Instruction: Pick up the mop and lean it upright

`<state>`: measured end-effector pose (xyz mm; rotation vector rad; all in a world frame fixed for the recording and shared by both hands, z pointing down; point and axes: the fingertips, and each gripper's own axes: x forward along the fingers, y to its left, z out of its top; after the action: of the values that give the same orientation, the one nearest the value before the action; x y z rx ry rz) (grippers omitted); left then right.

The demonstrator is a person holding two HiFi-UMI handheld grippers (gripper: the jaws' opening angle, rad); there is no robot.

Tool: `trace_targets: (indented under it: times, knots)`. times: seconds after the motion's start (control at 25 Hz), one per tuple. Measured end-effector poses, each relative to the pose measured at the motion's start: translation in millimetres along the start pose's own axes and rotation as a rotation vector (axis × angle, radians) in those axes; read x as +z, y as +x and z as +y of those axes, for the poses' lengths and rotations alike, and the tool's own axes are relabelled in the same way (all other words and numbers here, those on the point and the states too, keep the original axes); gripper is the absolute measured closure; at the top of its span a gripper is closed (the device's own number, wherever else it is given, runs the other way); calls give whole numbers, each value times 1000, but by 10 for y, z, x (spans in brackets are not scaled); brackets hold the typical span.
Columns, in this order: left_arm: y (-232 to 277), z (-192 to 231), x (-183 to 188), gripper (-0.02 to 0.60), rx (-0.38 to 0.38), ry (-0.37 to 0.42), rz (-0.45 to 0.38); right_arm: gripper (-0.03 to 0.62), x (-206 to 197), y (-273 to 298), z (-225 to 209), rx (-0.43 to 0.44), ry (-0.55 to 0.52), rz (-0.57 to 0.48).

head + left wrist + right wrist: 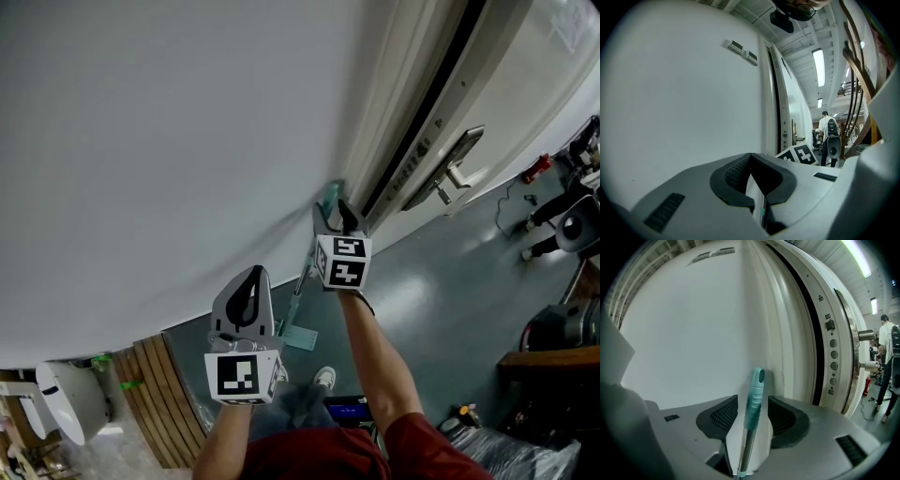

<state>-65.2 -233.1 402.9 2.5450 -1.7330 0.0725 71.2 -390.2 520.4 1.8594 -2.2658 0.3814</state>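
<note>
The mop stands nearly upright. Its teal grip is at the top, against the corner where the white wall meets the door frame. Its metal shaft runs down to the flat mop head on the grey floor.

The right tool is at the top of the handle. In the right gripper view the jaws of this tool stand wide on either side of the teal grip, with a gap between each black pad and the grip, so nothing is clamped.

The left tool hangs lower and to the left of the shaft, pointing at the wall and apart from the mop. In the left gripper view its jaws are brought together at the tips and hold nothing.

To the right of the frame the door shows a metal lever handle. One of the person's shoes is on the floor near the mop head, and wooden slats lie at the lower left. A person stands far off beyond the door.
</note>
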Motion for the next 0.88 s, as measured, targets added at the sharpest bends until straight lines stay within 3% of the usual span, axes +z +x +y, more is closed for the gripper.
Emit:
trace_targets:
  times: [0.24, 0.44, 0.88]
  knots:
    - [18, -15, -23, 569, -3, 0, 5, 396, -19, 19, 2, 4, 12, 3]
    - [23, 4, -19, 568, 1, -1, 6, 470, -21, 28, -29, -18, 12, 2]
    - [24, 27, -32, 568, 4, 3, 12, 477, -35, 71, -36, -19, 19, -1]
